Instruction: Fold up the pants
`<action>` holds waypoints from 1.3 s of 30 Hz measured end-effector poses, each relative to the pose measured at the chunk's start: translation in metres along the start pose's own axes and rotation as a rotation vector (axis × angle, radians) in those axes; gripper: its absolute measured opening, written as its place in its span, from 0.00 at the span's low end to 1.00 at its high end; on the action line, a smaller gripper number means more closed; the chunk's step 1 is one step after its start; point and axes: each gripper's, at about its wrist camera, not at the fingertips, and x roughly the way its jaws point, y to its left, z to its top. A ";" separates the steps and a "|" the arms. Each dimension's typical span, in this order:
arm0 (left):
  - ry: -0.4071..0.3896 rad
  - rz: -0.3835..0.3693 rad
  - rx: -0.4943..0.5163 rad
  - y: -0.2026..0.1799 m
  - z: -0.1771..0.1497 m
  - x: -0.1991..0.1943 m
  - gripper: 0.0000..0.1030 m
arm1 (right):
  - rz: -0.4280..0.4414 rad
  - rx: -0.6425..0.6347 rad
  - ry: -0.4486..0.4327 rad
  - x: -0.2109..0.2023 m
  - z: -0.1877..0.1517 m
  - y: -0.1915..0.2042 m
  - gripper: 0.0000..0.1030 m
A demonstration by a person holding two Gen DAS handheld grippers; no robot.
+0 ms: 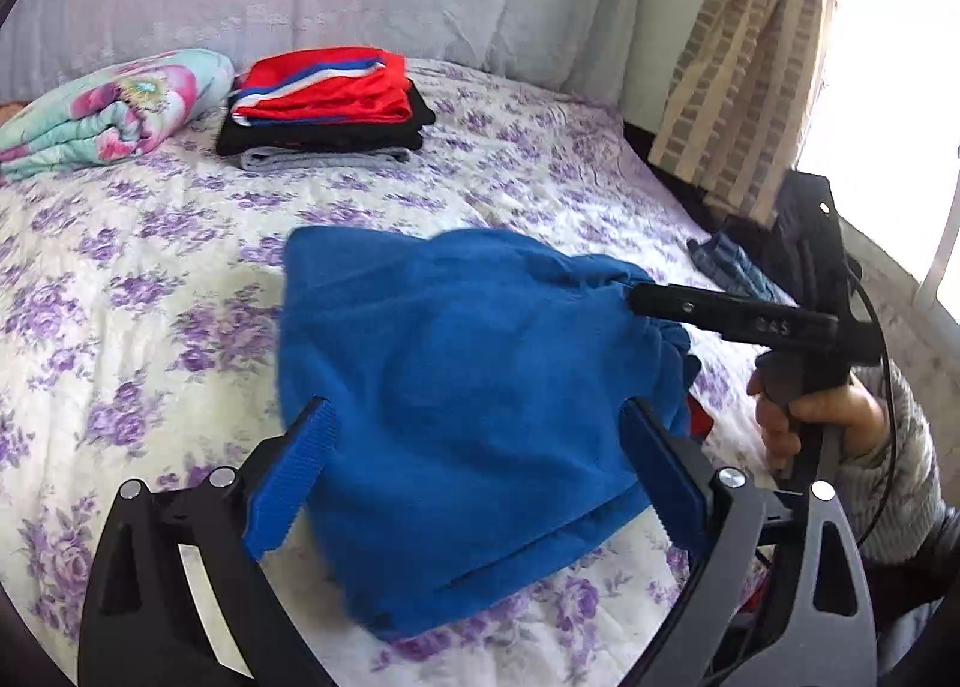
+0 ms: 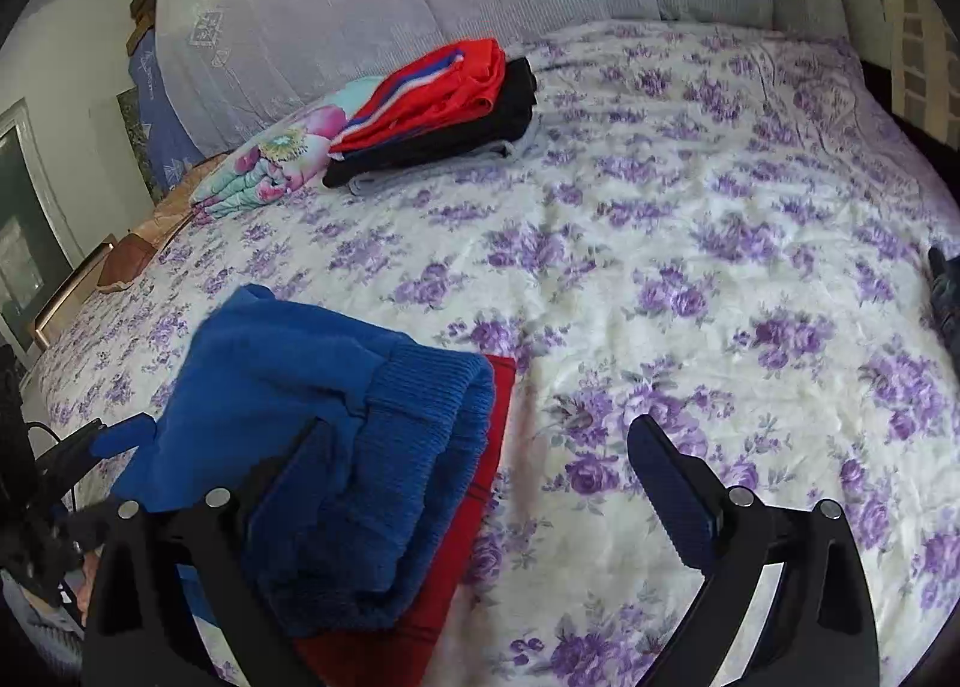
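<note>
Left wrist view: the blue pants lie folded on the floral bedspread, near the front edge of the bed. The left gripper hangs over them with its jaws spread wide, one finger at each side of the bundle, gripping nothing. From the right, the right gripper reaches in, its black fingers at the far-right corner of the cloth, where the fabric bunches around the tip. This view does not show whether that corner is pinched. Far left sit a stack of folded clothes and a floral blanket.

Right wrist view: the right gripper has its jaws wide open. The left finger lies against or over the ribbed waistband end of the pants; the right finger stands over bare bedspread. So nothing is clamped. A red garment lies under the pants. The stack is well apart, far behind.

The risk, as I judge it: the fold is thick and loose, so a drag by either finger on withdrawal could pull the top layer open, or shift the red piece beneath.

The bundle is nearly square; its longer side seems to run near to far, with the waistband toward the right.
</note>
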 end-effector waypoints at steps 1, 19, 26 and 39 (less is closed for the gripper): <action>-0.022 0.008 -0.042 0.013 0.002 -0.009 0.90 | 0.031 -0.004 -0.013 -0.007 0.004 0.004 0.96; -0.214 0.267 -0.488 0.165 -0.011 -0.051 0.95 | 0.290 0.437 0.044 0.046 0.074 -0.068 0.96; -0.261 0.168 -0.482 0.165 -0.001 -0.042 0.95 | 0.348 0.371 0.028 0.126 0.139 -0.071 0.96; -0.304 0.229 -0.547 0.174 0.001 -0.039 0.95 | 0.766 0.515 0.181 0.189 0.096 -0.112 0.96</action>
